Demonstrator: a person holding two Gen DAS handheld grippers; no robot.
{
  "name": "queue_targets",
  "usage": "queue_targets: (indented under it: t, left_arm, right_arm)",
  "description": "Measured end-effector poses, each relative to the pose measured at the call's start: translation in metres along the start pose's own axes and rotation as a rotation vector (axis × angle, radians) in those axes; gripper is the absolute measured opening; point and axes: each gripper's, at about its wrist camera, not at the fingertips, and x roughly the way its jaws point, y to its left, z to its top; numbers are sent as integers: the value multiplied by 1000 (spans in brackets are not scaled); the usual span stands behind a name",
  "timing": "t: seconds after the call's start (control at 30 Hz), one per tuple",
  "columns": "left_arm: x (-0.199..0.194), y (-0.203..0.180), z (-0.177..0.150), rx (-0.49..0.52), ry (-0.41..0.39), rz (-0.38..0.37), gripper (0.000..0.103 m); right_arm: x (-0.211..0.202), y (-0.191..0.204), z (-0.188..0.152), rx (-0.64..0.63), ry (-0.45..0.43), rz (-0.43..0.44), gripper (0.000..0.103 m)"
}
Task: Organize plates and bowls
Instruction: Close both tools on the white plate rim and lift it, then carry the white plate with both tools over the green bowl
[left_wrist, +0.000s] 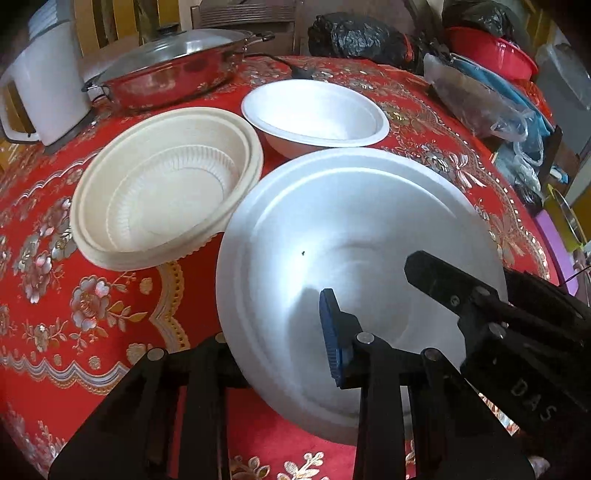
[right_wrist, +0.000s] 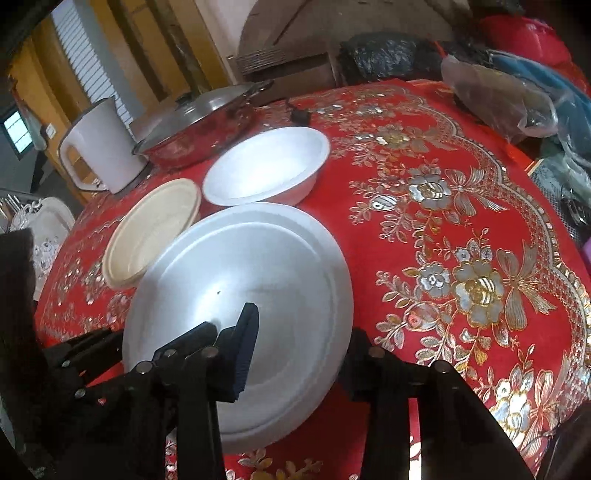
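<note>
Left wrist view: white plate (left_wrist: 354, 236) fills centre-right of frame, tilted, its near rim lifted off the red tablecloth (left_wrist: 92, 314). Left gripper (left_wrist: 280, 332) pinches the plate's lower-left rim: blue-padded finger (left_wrist: 334, 332) on top of the plate, the other finger under the rim at lower left. Right gripper (left_wrist: 480, 295) comes in from the right edge, one black finger lying on the plate's upper face. Cream bowls (left_wrist: 166, 184), nested, sit centre-left, just beside the plate. White bowl (left_wrist: 314, 114) is at upper centre, behind the plate. Lidded steel pan (left_wrist: 173, 70) and white kettle (left_wrist: 48, 85) at upper left. Black bags (left_wrist: 354, 37) and clutter along the top and right edge.

Right wrist view: plate (right_wrist: 258, 280) at lower centre-left. Right gripper (right_wrist: 295, 354) pinches its near rim: blue-padded finger (right_wrist: 243, 350) on top, the other finger below the rim at lower centre. Left gripper (right_wrist: 92, 347) is at the plate's left rim, lower left of frame. Cream bowls (right_wrist: 147, 229) at centre-left, touching or just behind the plate edge; can't tell which. White bowl (right_wrist: 266, 166) above the plate. Pan (right_wrist: 199, 125) and kettle (right_wrist: 99, 147) at upper left.
</note>
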Motion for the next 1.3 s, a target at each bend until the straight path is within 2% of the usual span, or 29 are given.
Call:
queue_targets:
  t: [0.63, 1.3]
  left_arm:
    - [-36, 26, -34, 10, -37, 50, 28]
    - [-63, 79, -59, -62, -65, 98, 28]
  right_arm:
    - [-17, 43, -25, -60, -2, 24, 42]
    - [-14, 103, -37, -153, 16, 61, 42]
